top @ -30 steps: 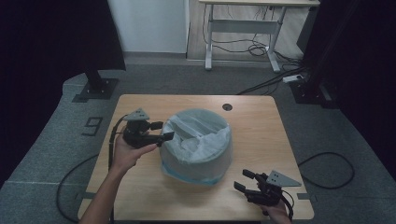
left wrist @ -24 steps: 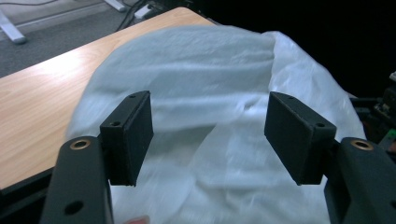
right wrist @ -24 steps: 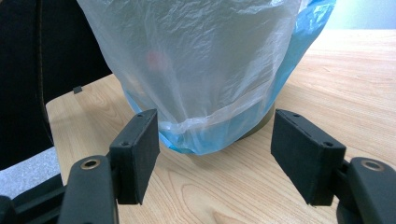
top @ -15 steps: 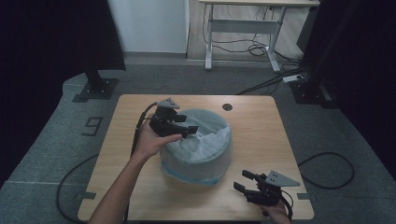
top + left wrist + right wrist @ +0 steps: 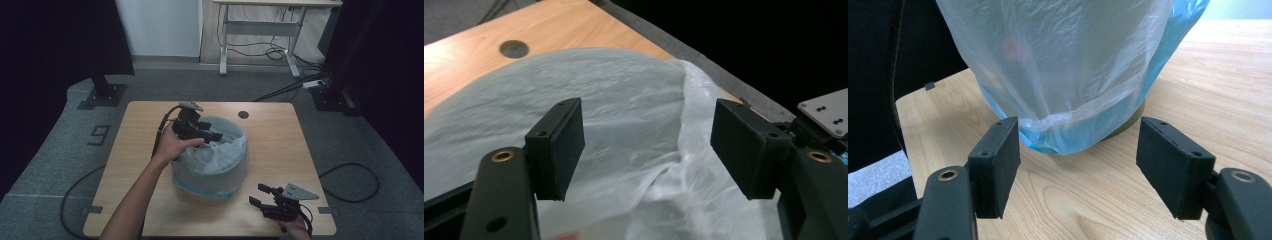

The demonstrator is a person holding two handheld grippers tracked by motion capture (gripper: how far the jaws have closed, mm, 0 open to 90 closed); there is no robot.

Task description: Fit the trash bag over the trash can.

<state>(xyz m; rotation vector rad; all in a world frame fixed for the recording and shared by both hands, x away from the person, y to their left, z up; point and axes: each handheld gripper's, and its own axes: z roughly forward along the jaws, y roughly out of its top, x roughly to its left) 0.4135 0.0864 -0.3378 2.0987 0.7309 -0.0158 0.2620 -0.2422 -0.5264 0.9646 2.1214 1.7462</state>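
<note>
**Ana:** Bin (image 5: pixel 212 172) first: where does it sit?

**Ben:** Near the middle of the wooden table (image 5: pixel 280 135) in the high view, a round bin wrapped in a pale, translucent plastic liner (image 5: pixel 220 150). The liner is crumpled down into the mouth and draped over the outside. At the foot a blue edge of film shows, and the right gripper view gives it clearly, with a dark base peeking out under it.

**Ana:** And the left gripper (image 5: pixel 212 136)?

**Ben:** Over the bin's rim at about ten o'clock from the bin's centre, its tips pointing toward three o'clock across the opening. In its own view the jaws stand spread with the liner (image 5: pixel 634 125) behind and below them; the pads pinch nothing. They have just been widening a little, with no film caught between them.

**Ana:** The right gripper (image 5: pixel 260 196)?

**Ben:** Low on the table at about five o'clock from the bin, near the front edge, held apart from the bin. Its jaws are spread too, aimed at the bin's foot (image 5: pixel 1073 135), with bare wood between them.

**Ana:** Anything else on the table?

**Ben:** A small round cable hole (image 5: pixel 243 114) at twelve o'clock, beyond the bin.
</note>
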